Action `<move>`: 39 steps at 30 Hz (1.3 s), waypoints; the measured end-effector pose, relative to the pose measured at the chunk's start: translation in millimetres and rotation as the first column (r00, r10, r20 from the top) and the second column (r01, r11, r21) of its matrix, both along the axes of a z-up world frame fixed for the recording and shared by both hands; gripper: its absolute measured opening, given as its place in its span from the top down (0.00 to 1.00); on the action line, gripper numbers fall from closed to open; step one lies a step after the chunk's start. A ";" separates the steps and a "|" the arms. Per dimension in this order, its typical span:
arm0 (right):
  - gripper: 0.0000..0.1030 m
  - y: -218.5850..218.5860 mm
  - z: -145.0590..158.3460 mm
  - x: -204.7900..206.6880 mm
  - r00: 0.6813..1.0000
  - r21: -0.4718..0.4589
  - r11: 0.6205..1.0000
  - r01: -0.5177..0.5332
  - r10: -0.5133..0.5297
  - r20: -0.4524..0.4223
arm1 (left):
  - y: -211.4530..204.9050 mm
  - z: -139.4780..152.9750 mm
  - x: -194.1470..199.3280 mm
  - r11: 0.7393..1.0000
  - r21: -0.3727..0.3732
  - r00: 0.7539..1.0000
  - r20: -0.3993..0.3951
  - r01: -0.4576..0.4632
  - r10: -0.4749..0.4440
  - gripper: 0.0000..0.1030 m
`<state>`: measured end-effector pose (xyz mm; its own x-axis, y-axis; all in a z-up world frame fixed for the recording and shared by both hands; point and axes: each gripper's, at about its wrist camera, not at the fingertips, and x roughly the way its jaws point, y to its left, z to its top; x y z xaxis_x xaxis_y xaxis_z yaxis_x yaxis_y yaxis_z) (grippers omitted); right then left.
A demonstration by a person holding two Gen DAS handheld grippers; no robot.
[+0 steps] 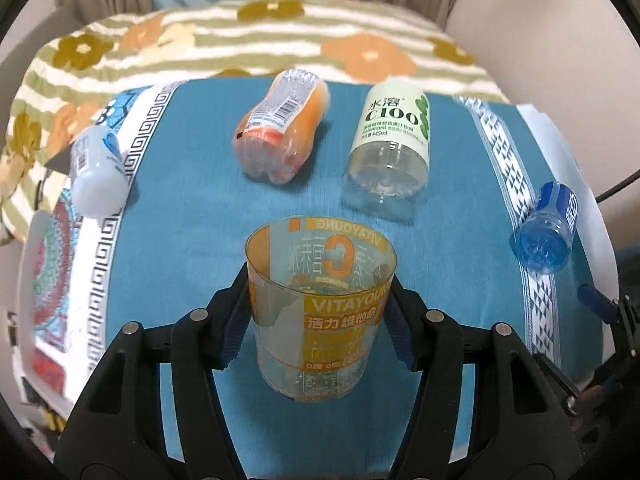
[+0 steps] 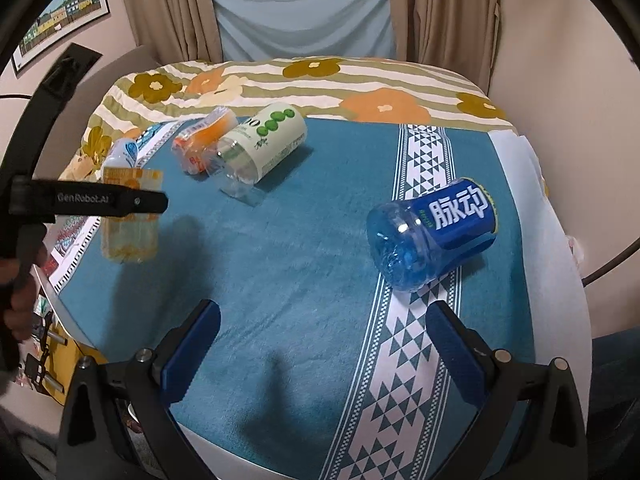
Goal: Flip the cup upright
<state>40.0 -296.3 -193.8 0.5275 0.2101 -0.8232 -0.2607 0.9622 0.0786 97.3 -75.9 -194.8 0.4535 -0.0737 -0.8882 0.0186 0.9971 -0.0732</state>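
Now left claw (image 1: 318, 312) gripping upright orange cup (image 1: 320, 316), right claw (image 2: 324, 344) open, empty.

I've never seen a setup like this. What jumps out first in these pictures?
Front and centre, the left tongs are clamped around a clear orange-printed cup, held mouth-up above the blue cloth. On the right, a blue cup lies on its side just ahead of the open right tongs. Further back, three more cut-bottle cups lie tipped over, the pale green-labelled one being the largest.
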 end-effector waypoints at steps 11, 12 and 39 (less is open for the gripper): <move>0.00 12.1 -17.4 -6.8 1.000 -0.012 1.000 0.018 -0.018 0.001 | -10.5 -18.2 -21.4 0.999 -0.044 0.977 0.214 -0.007 0.016 0.38; 0.00 12.0 -18.6 -7.2 1.000 -0.012 1.000 0.020 -0.020 -0.001 | -10.5 -18.9 -24.2 0.999 -0.045 0.976 0.219 -0.006 0.015 0.38; 0.00 16.9 -8.3 -22.9 0.999 -0.005 0.999 0.051 -0.051 0.015 | -11.0 -7.7 -45.0 0.998 0.034 0.971 0.232 0.044 -0.051 0.00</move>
